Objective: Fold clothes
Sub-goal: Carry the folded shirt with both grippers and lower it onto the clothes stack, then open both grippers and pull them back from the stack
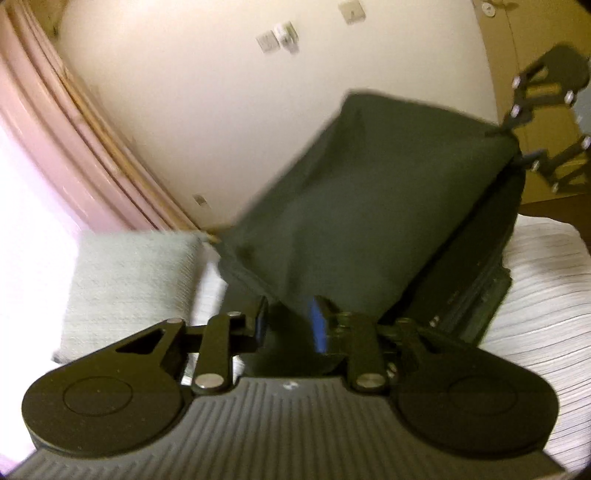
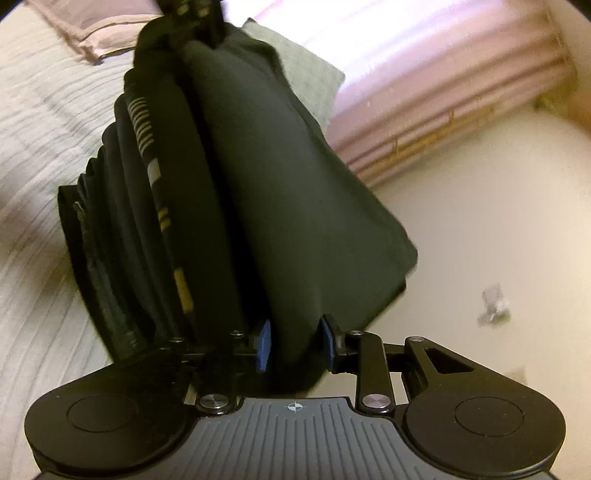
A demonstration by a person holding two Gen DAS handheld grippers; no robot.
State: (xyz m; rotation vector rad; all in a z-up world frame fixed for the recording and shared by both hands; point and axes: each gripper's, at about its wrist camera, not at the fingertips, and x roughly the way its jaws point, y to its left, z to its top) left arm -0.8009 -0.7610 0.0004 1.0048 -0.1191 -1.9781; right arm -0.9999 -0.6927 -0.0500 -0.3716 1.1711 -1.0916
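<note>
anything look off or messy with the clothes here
Nothing looks damaged or spilled. The dark garment is held up off the striped bed cover between the left gripper and right gripper, above a neat stack of folded dark clothes.

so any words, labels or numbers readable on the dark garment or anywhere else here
None can be read.
dark garment: pale and yellow printed marks along one fold, too blurred and edge-on to read.
wall: small plates, too blurred to show any text.
</note>
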